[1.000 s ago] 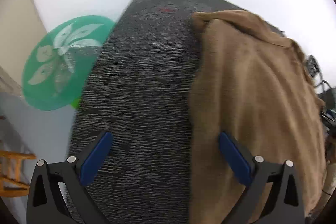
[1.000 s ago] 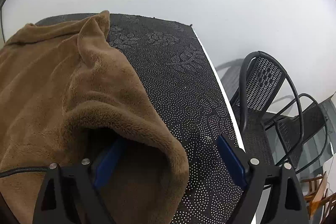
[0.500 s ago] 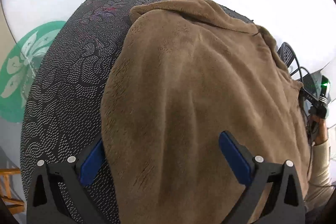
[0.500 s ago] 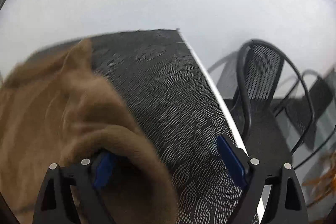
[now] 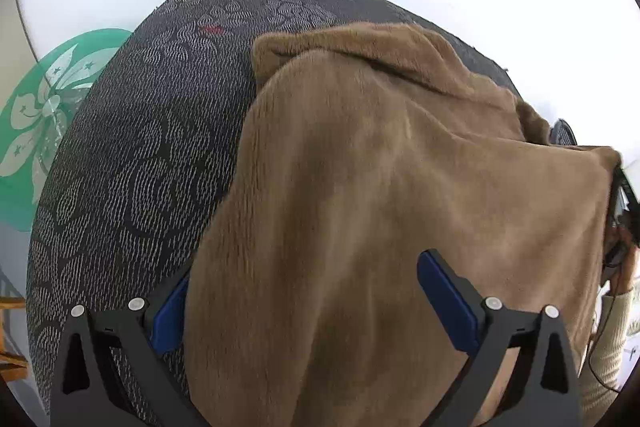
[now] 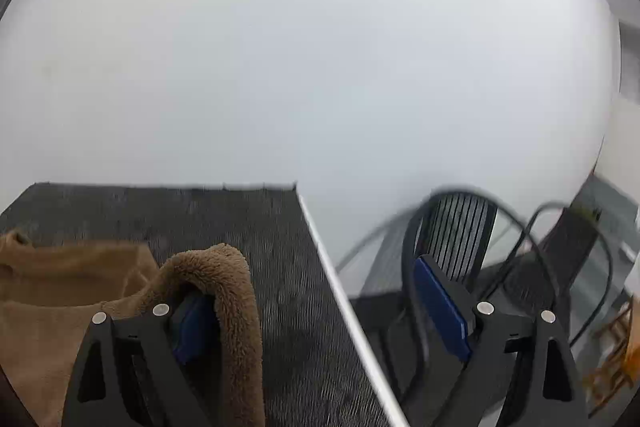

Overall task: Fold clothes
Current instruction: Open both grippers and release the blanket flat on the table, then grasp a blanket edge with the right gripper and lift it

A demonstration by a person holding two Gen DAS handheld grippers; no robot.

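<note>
Plainly mid-fold: the brown fleece garment [image 5: 400,187] lies doubled but lumpy on the patterned tablecloth [image 5: 140,147]. Both the left gripper [image 5: 308,291] and the right gripper [image 6: 320,311] stand spread; fleece drapes over one finger of each, clamped by neither, and squaring up seems left.

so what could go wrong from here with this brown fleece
1. The right gripper is open, and the brown fleece is only draped over its left finger, so the loop may slide off.
2. That gripper sits near the table edge, with a black chair just beyond; cloth could drop over the side.
3. The left gripper is open too, with fleece hiding part of one finger, so it may catch extra layers.
</note>
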